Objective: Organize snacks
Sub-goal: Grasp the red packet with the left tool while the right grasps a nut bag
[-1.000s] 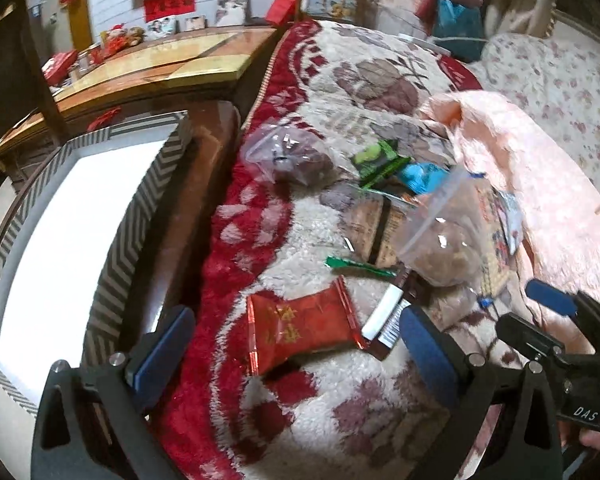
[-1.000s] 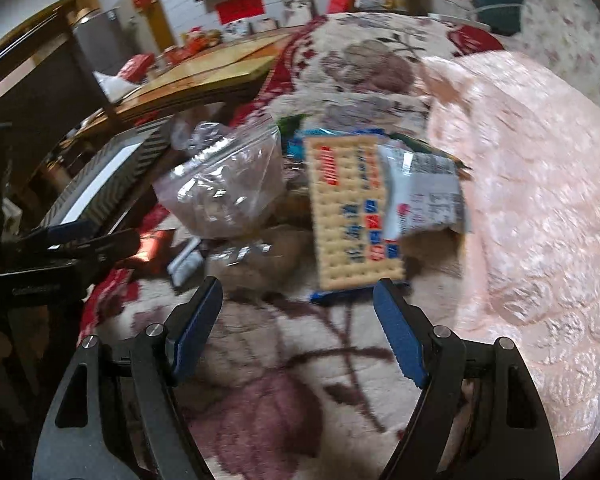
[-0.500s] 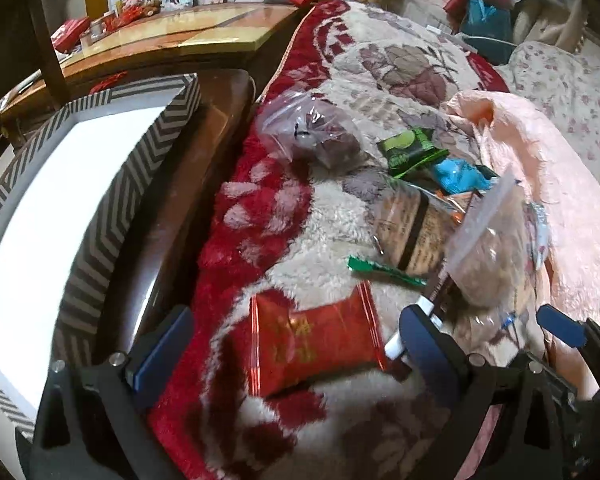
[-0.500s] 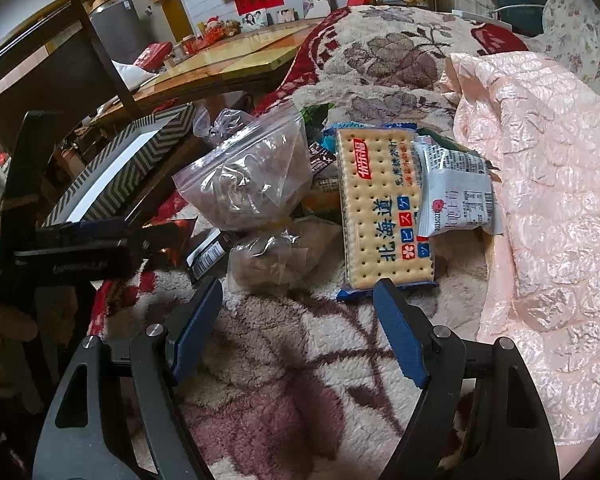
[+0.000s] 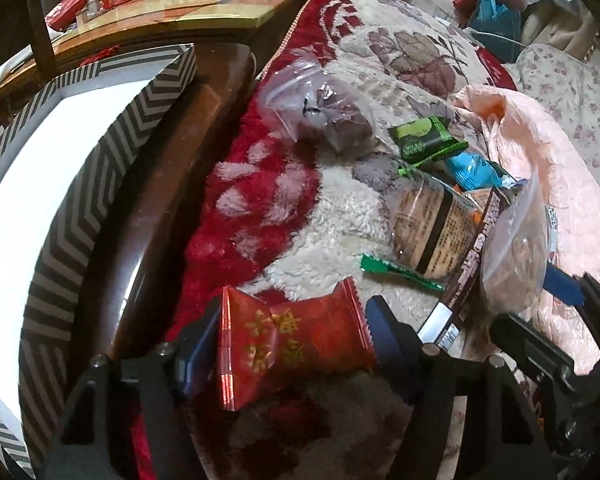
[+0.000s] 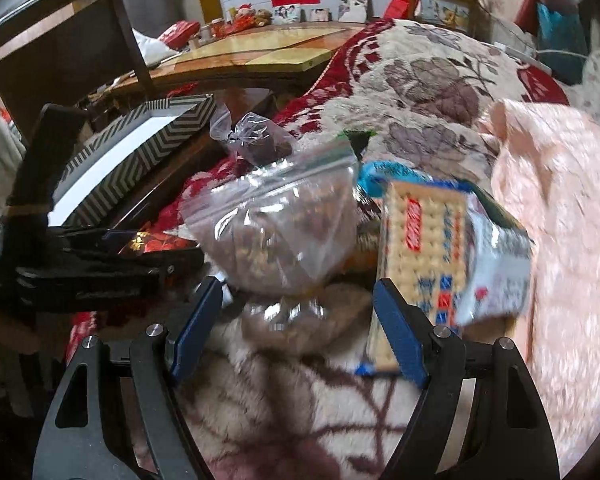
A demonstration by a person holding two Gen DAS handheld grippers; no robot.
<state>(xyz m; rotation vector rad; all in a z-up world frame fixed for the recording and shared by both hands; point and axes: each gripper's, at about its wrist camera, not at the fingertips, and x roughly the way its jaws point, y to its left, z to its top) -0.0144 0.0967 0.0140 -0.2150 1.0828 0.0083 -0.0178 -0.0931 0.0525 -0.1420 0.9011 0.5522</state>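
Snacks lie in a pile on a fleece blanket. In the left wrist view my left gripper (image 5: 292,344) is shut on a red snack packet (image 5: 292,344) with gold characters, its pads pressing both ends. Beyond lie a clear bag of dark snacks (image 5: 328,116), a green packet (image 5: 426,140), a blue packet (image 5: 474,172), a brown wrapped pack (image 5: 432,228) and a chocolate bar (image 5: 464,280). In the right wrist view my right gripper (image 6: 296,328) is open around a small clear bag (image 6: 296,320), under a zip bag of nuts (image 6: 284,224). A cracker pack (image 6: 420,264) is to its right.
A chevron-patterned box with a white inside (image 5: 32,208) stands on a dark wooden bench (image 5: 160,208) left of the blanket; it also shows in the right wrist view (image 6: 132,160). A pink quilt (image 6: 560,240) lies to the right. A wooden table (image 6: 260,56) is behind.
My left gripper moved forward and closed on the red packet. My right gripper moved forward, closer to the zip bag and the small clear bag, and narrowed a little.
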